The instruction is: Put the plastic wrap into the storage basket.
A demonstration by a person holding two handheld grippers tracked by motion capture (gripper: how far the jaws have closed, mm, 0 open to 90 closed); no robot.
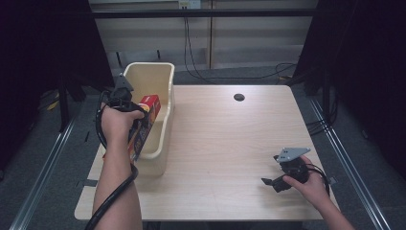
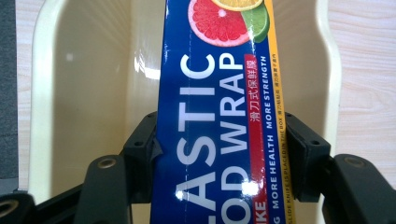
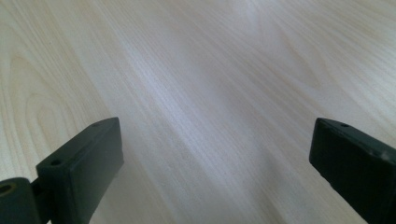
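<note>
Blue wrap box, cream bin, pale wood table.

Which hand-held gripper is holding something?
The left hand-held gripper: its jaws squeeze the blue plastic wrap box over the cream bin. The right hand-held gripper is open above bare table.

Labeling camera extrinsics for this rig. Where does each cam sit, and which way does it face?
High view: above the person's side, facing forward and down on the wooden table; both forearms enter from the bottom, left claw and right claw visible.
Left gripper view: rides the left claw, looking along its jaws clamped on the plastic wrap box, cream bin beneath.
Right gripper view: rides the right claw, jaws apart, facing bare tabletop.
Shared: the high and left gripper views both show box and bin.
</note>
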